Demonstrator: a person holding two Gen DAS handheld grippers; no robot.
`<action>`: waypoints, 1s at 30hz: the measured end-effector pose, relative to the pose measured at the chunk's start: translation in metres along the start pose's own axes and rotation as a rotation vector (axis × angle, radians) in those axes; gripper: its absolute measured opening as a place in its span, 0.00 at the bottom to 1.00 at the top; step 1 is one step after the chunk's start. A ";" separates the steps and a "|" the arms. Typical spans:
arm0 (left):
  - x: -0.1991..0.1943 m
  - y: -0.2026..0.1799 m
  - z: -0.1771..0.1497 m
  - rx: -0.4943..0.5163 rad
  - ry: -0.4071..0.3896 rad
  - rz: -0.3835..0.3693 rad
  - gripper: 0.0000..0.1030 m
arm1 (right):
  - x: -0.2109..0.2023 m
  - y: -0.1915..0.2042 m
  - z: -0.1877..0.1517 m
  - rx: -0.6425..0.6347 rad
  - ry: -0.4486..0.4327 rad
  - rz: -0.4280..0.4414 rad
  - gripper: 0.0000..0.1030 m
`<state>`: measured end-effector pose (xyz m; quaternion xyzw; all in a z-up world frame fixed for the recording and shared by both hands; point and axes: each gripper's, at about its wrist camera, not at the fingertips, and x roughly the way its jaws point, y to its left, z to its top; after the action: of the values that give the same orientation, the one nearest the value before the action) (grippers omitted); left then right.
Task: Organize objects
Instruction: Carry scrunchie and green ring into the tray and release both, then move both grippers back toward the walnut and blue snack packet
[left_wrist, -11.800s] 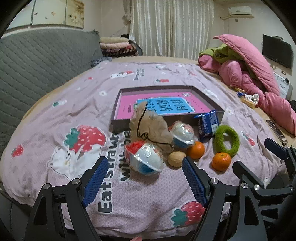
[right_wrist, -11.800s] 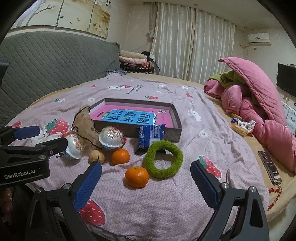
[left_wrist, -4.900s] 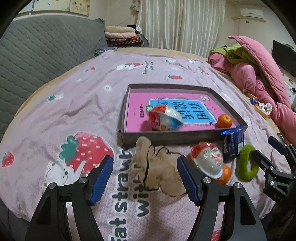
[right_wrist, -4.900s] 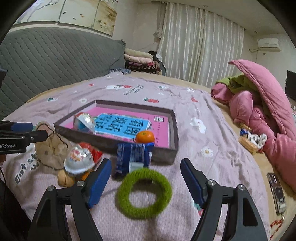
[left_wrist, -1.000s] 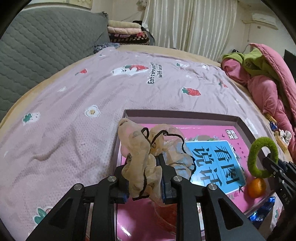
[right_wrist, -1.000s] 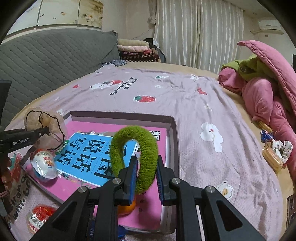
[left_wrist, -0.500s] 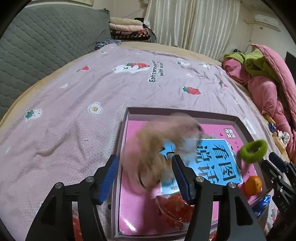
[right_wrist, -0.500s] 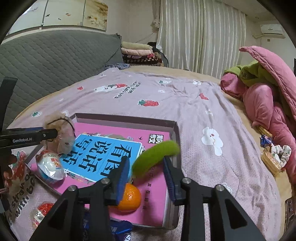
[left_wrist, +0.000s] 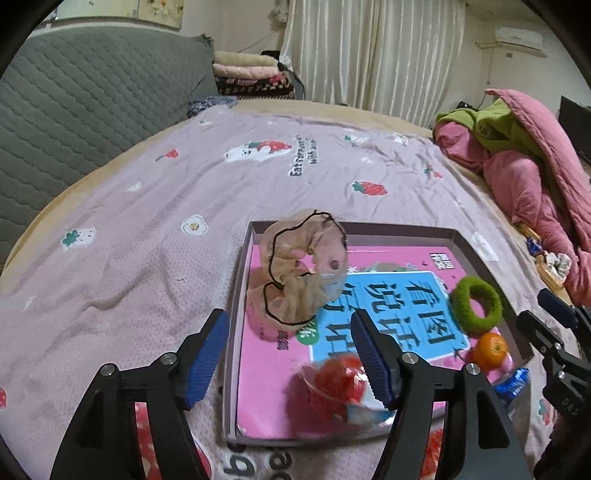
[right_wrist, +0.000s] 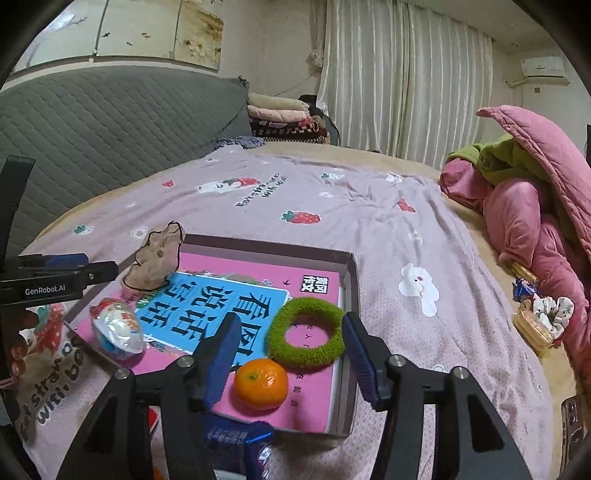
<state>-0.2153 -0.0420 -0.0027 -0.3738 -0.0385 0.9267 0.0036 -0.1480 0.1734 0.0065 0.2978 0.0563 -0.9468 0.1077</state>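
Green ring (right_wrist: 306, 334) lies in tray (right_wrist: 349, 280), between open right claw (right_wrist: 291, 356) fingers

My left tool (left_wrist: 288, 354) hangs with its two blue-padded fingers (left_wrist: 207, 354) spread wide apart, nothing between them, the black finger arms reaching forward from the bottom of its own camera's view and angled slightly downward. My right tool (right_wrist: 288, 360) is posed alike, its blue pads (right_wrist: 360, 356) parted and gripping nothing, black linkage arms fanning out below. Each shows in the other's view: the left tool's black body at the left edge of the right camera, the right tool at the right edge of the left camera.
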 end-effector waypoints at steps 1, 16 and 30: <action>-0.005 -0.002 -0.002 0.002 -0.008 -0.004 0.68 | -0.004 0.002 -0.001 -0.004 -0.006 -0.001 0.58; -0.065 -0.016 -0.057 0.042 -0.061 -0.051 0.69 | -0.053 0.025 -0.018 -0.067 -0.085 0.009 0.70; -0.086 -0.023 -0.108 0.094 -0.046 -0.074 0.70 | -0.077 0.039 -0.050 -0.075 -0.076 0.008 0.76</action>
<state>-0.0789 -0.0144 -0.0190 -0.3502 -0.0090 0.9351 0.0544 -0.0496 0.1573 0.0089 0.2578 0.0864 -0.9543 0.1244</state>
